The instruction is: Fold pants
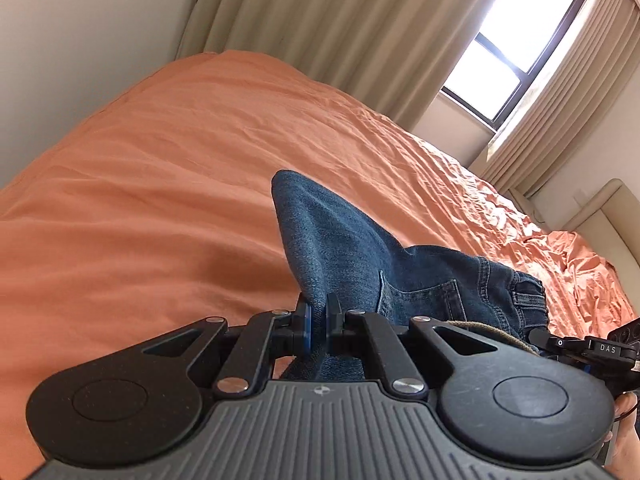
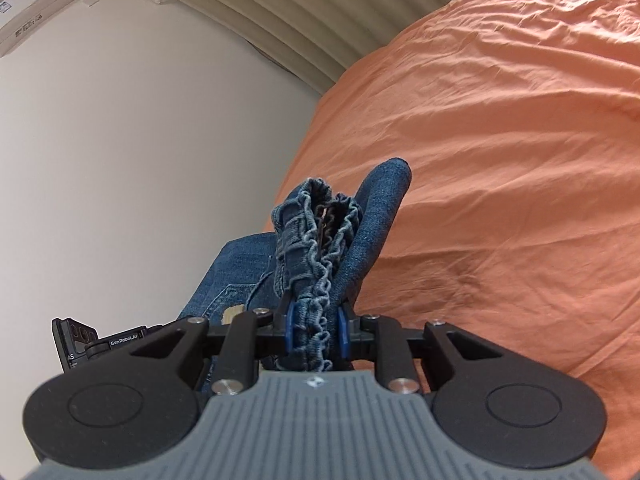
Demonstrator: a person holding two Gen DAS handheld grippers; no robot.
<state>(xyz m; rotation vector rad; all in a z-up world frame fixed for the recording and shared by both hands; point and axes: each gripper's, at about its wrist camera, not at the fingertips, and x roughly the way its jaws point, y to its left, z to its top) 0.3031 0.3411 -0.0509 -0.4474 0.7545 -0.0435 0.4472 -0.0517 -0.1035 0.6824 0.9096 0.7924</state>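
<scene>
Blue denim pants [image 1: 360, 256] are held up above an orange bed [image 1: 160, 184]. My left gripper [image 1: 319, 324] is shut on a fold of plain denim, with a back pocket and the waistband to its right. My right gripper [image 2: 315, 330] is shut on the gathered elastic waistband of the pants [image 2: 316, 240], which bunches up between the blue pads [image 2: 291, 328]. The right gripper shows at the right edge of the left wrist view [image 1: 592, 348]. The left gripper shows at the left of the right wrist view [image 2: 92, 340]. The lower legs of the pants are hidden.
The orange sheet [image 2: 500, 160] is wrinkled and fills most of both views. Beige curtains [image 1: 320, 16] and a bright window [image 1: 520, 48] lie beyond the bed. A white wall [image 2: 140, 140] and a padded headboard [image 1: 608, 216] border it.
</scene>
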